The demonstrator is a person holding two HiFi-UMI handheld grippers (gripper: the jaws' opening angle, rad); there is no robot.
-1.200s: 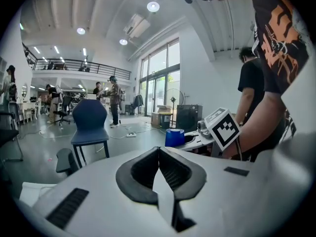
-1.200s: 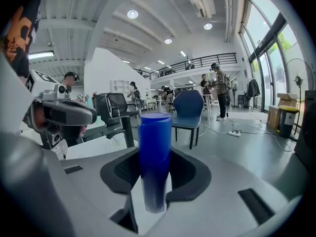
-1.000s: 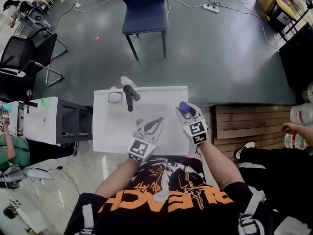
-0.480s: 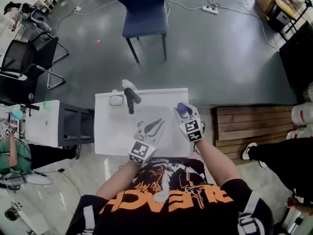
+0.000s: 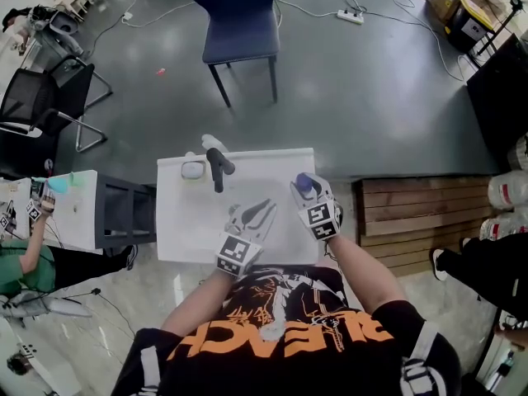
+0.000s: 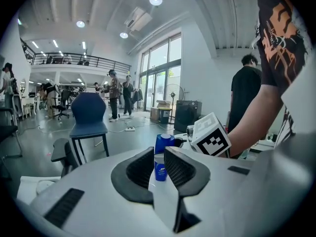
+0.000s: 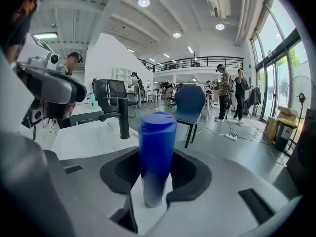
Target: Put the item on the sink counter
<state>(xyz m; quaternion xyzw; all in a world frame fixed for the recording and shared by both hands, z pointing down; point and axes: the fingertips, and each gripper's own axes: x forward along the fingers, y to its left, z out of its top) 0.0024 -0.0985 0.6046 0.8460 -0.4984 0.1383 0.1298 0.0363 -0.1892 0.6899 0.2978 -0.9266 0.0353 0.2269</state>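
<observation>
A blue bottle (image 5: 304, 183) stands upright between the jaws of my right gripper (image 5: 307, 193), at the right side of the white sink counter (image 5: 186, 221). In the right gripper view the bottle (image 7: 157, 147) fills the gap and both pads of that gripper (image 7: 157, 174) press on it. My left gripper (image 5: 264, 208) hovers over the middle of the counter, open and holding nothing. The left gripper view shows the bottle (image 6: 161, 158) through the narrow gap of the left gripper (image 6: 159, 168), with the right gripper's marker cube (image 6: 211, 139) beside it.
A black faucet (image 5: 216, 165) rises at the counter's back, with a small white dish (image 5: 193, 169) to its left. A blue chair (image 5: 239, 23) stands beyond the counter. A wooden pallet (image 5: 412, 213) lies to the right, and a white side table (image 5: 74, 209) to the left.
My right gripper has edged slightly left with the blue bottle still in it. The left gripper has hardly moved.
</observation>
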